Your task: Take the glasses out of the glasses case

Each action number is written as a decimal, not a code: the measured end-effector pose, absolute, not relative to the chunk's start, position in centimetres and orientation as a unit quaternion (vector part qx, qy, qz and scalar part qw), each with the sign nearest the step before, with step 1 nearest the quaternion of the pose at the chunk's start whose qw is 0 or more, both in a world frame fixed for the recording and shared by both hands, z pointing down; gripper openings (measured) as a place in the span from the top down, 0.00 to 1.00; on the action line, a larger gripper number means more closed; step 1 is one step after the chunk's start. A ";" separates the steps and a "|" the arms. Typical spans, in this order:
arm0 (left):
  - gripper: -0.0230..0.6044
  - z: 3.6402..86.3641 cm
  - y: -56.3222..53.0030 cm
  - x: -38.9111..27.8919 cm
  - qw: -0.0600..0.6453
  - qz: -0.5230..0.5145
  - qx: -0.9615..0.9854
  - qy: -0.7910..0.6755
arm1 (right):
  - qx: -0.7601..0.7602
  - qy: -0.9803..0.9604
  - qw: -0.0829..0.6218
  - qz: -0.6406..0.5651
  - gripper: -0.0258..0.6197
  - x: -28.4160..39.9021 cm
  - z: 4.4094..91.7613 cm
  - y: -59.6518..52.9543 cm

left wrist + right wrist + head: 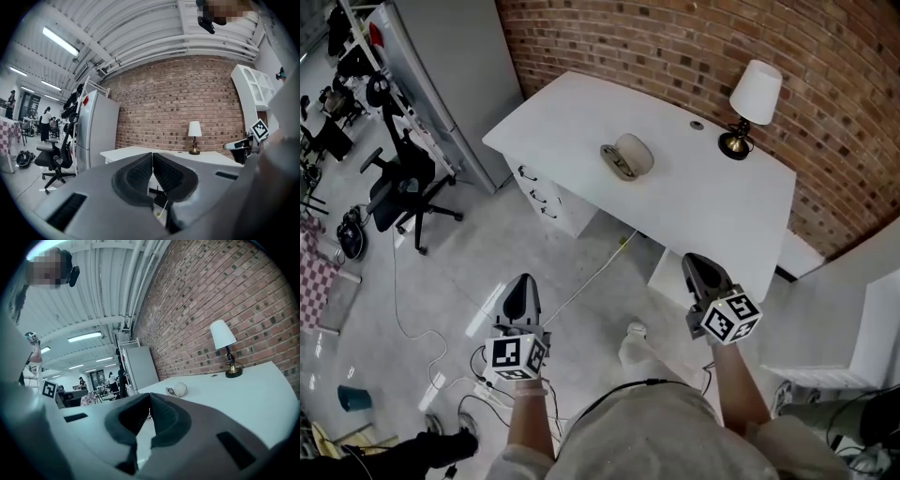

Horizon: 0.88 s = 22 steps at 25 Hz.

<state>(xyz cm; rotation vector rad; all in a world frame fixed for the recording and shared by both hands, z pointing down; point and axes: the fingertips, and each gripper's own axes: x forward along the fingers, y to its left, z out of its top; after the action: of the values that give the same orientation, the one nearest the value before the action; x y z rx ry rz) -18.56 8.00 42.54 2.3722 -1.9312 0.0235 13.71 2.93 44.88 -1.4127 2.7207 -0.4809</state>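
Your left hand-held gripper and right hand-held gripper are clenched empty; arriving like that, you may shove the beige oval glasses case away.

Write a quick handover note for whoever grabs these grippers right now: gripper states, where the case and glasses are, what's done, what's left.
Left gripper: shut, empty, held above the floor, short of the desk.
Right gripper: shut, empty, near the desk's front edge, touching nothing.
Case: lies on the desk, left of the lamp. It looks open, with the glasses showing at its side.
Done: nothing yet; case untouched.
Left: step up to the desk, steady the case, lift the glasses out.
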 end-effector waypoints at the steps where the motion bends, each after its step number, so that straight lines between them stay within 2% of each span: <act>1: 0.95 42.5 7.0 -18.4 0.042 0.008 0.775 -0.630 | -0.452 0.878 0.017 -0.157 0.95 13.6 44.9 1.9; 22: 0.95 43.0 -9.7 -14.3 0.041 0.020 0.772 -0.634 | -0.402 0.897 -0.010 -0.182 0.95 14.0 47.3 -14.7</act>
<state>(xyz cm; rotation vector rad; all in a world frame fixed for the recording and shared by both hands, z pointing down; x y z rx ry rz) -14.34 -9.69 42.99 2.3646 -1.9400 0.0626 14.01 -14.71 47.27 -1.2721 2.8371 -0.5752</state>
